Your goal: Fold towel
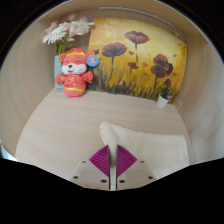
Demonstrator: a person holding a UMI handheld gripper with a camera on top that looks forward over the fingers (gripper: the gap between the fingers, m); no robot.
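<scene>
The gripper [113, 160] hangs low over the pale wood-grain tabletop [50, 130], its two fingers drawn in narrow, the magenta pads [100, 159] almost meeting at the tips. Are they pinching cloth? Hard to call: the cream-white soft towel [140, 142] lies right at and under the fingertips, but no fold of it clearly shows between the pads.

The towel rests flat at the near edge of the tabletop, spreading from the fingers toward the right side, with one rounded corner reaching toward the middle. It looks only partly folded, if at all, so by my reading the step in hand is taking hold of an edge to carry it over.

To do that well, catch only the top layer close to a corner, lift just enough to clear the surface, and sweep across so edge meets edge without dragging the whole cloth along. A pinch too deep would bunch it.

Well beyond, along the far edge, sits a red-and-white plush bear toy [73, 73] in front of a vase of pale flowers [64, 35], beside a yellow poppy painting [138, 58] and a small potted plant [165, 95]. All stand well apart from the work.
</scene>
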